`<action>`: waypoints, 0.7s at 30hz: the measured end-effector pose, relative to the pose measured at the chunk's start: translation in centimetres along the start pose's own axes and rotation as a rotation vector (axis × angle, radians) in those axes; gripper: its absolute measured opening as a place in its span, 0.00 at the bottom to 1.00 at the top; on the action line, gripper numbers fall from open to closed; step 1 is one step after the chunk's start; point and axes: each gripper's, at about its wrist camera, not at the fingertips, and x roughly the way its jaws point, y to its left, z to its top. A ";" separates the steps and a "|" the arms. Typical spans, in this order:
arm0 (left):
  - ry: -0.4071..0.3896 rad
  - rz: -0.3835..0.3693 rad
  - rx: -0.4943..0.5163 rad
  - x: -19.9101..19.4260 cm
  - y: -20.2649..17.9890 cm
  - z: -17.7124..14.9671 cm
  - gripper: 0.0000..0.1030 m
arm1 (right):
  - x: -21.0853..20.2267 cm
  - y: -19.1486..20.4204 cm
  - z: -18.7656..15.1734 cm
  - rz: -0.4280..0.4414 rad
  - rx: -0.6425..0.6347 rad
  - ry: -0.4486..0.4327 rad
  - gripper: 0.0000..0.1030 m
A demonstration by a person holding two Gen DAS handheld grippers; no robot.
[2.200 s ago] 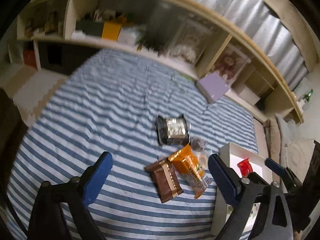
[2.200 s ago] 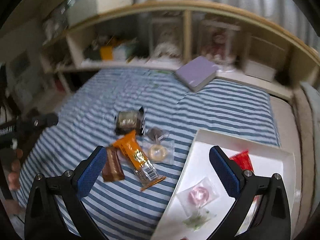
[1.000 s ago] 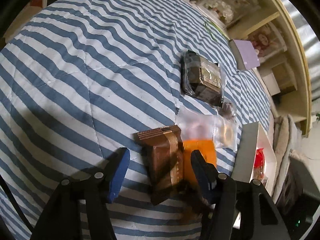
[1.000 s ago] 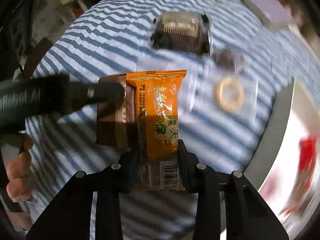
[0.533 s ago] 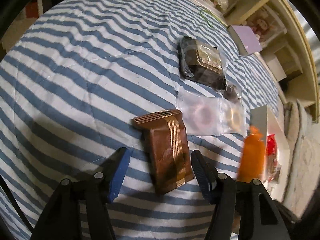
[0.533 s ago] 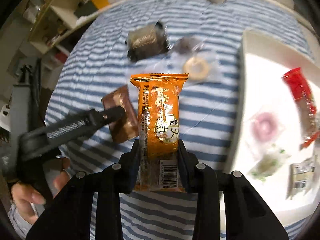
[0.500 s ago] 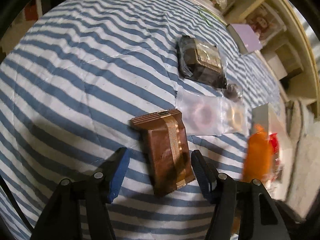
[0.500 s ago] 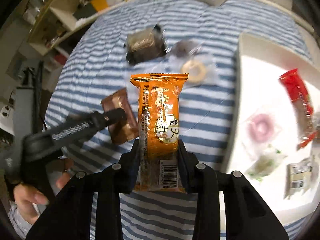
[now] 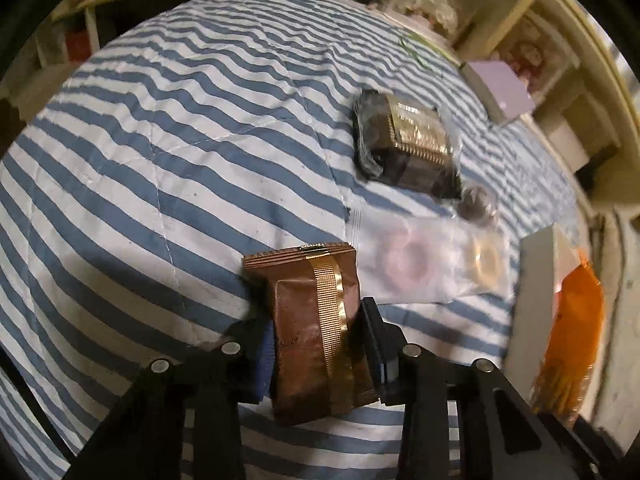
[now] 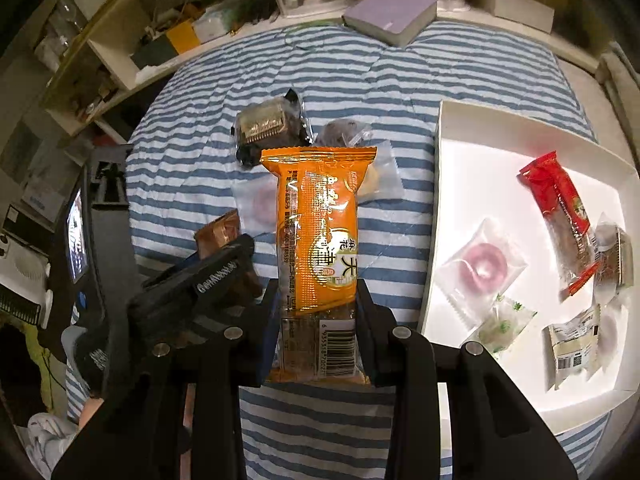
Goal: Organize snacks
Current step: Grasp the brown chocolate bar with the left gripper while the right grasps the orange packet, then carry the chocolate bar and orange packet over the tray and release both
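Observation:
My left gripper (image 9: 316,344) is shut on a brown snack pack with a gold strip (image 9: 316,320), low on the blue-striped bedspread (image 9: 160,120). My right gripper (image 10: 316,320) is shut on an orange snack pack (image 10: 318,232) and holds it in the air above the bedspread, left of the white tray (image 10: 460,152). The orange pack also shows at the right edge of the left wrist view (image 9: 576,320). The left gripper and brown pack (image 10: 218,234) show in the right wrist view.
On the bedspread lie a dark pack (image 9: 408,144), a small dark sweet (image 9: 476,204) and clear packs with ring sweets (image 9: 412,260). The tray holds a red pack (image 10: 560,212) and several small packs. A purple book (image 10: 390,12) lies by the shelves behind.
My left gripper has closed on the brown pack, which was between open fingers before. My right gripper has carried the orange pack up and toward the tray.

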 end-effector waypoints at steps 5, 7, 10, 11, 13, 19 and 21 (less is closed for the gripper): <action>-0.019 -0.064 -0.011 -2.1 0.2 0.8 0.36 | -0.9 -0.1 0.4 -0.003 0.008 -0.035 0.34; -0.044 -0.087 0.007 -3.5 -0.2 1.2 0.36 | -1.7 -0.2 0.6 -0.001 0.015 -0.052 0.34; -0.085 -0.114 0.047 -5.8 -0.9 1.2 0.36 | -3.1 -0.5 0.9 -0.004 0.014 -0.086 0.34; -0.100 -0.130 0.066 -6.8 -1.4 1.1 0.36 | -3.8 -0.6 1.1 -0.008 0.013 -0.102 0.34; -0.125 -0.161 0.099 -8.4 -2.2 0.8 0.36 | -5.4 -1.2 1.4 -0.016 0.018 -0.138 0.34; -0.182 -0.248 0.202 -13.4 -4.1 -0.8 0.36 | -10.3 -3.4 1.5 -0.051 0.043 -0.220 0.34; -0.191 -0.271 0.229 -14.7 -4.6 -1.4 0.36 | -11.6 -4.1 1.5 -0.067 0.049 -0.238 0.34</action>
